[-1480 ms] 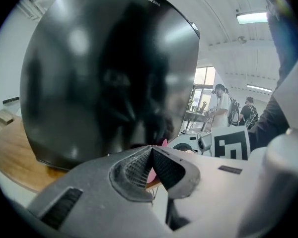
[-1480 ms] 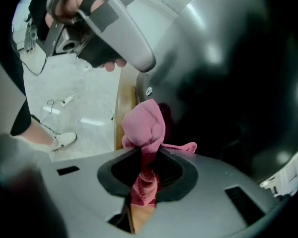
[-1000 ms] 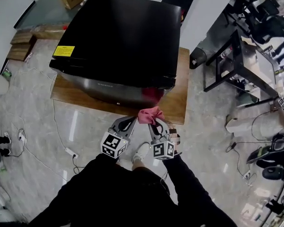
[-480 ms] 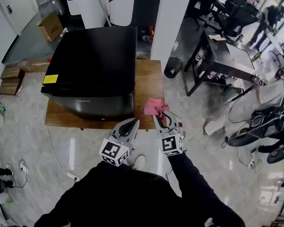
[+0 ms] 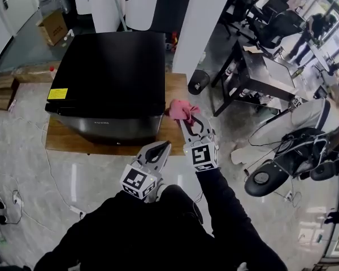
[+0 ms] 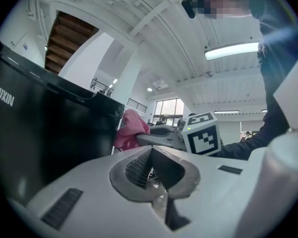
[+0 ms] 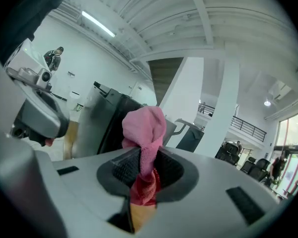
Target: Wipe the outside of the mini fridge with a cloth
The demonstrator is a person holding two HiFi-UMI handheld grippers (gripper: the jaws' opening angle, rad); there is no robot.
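The black mini fridge (image 5: 107, 66) stands on a low wooden platform (image 5: 174, 89). My right gripper (image 5: 187, 121) is shut on a pink cloth (image 5: 182, 109), held just off the fridge's front right corner, over the platform. In the right gripper view the cloth (image 7: 144, 125) bulges out from between the jaws (image 7: 141, 175), with the fridge (image 7: 107, 125) behind it. My left gripper (image 5: 165, 145) hangs lower, in front of the fridge, shut with nothing in it. In the left gripper view (image 6: 151, 170) the fridge's dark wall (image 6: 39, 133) fills the left and the cloth (image 6: 131, 130) shows beyond.
A white column (image 5: 200, 21) rises right behind the platform, with a black bin (image 5: 198, 82) at its foot. A black desk (image 5: 263, 72) and office chairs stand at the right. A cardboard box (image 5: 55, 26) sits far left. Cables (image 5: 53, 185) trail over the floor.
The view has shifted rightward round the fridge. My right gripper has carried the cloth from the fridge's front face up to its front right corner. The left gripper stays shut, trailing below.
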